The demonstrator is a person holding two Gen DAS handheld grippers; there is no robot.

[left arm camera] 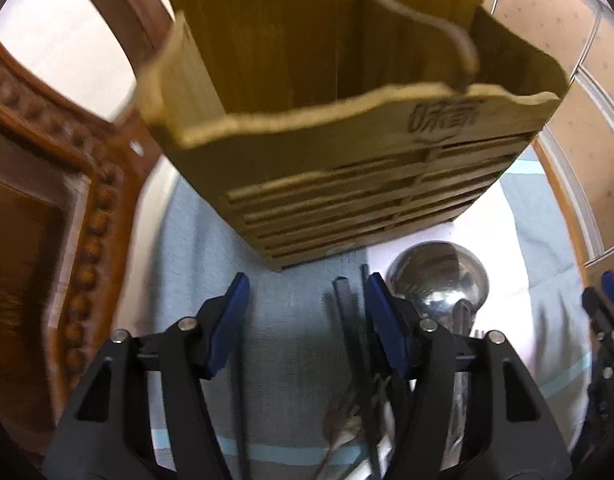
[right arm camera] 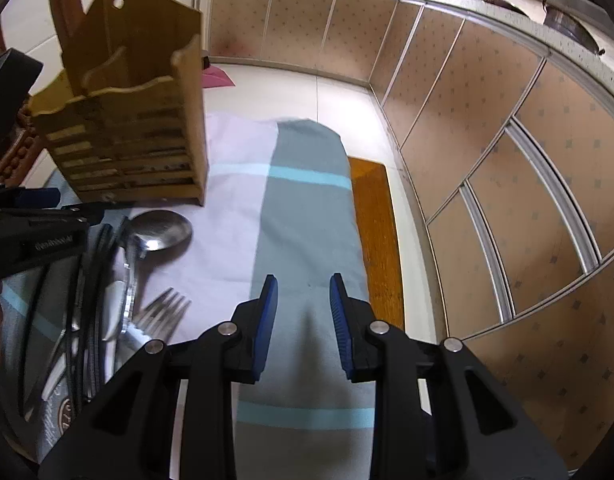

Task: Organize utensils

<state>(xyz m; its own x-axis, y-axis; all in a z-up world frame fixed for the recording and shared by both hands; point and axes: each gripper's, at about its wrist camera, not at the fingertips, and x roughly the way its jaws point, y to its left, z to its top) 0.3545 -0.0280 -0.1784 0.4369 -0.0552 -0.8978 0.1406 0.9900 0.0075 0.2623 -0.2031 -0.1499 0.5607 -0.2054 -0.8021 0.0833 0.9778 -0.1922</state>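
Matt wooden holder point(left arm camera: 347, 128), glossy metal ladle point(right arm camera: 161, 230)

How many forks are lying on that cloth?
1 clearly: a fork with tines up, on the white part of the cloth, near the spoon. The dark pile of utensils to its left may hide others.

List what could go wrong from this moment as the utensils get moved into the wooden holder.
1. The utensils lie overlapped: chopsticks, spoon and fork. A grab may catch two or scatter them.
2. The holder is tall and stands on loose cloth; a nudge could tip it.
3. The left gripper, open, is close to the holder and the right gripper, so they could collide.
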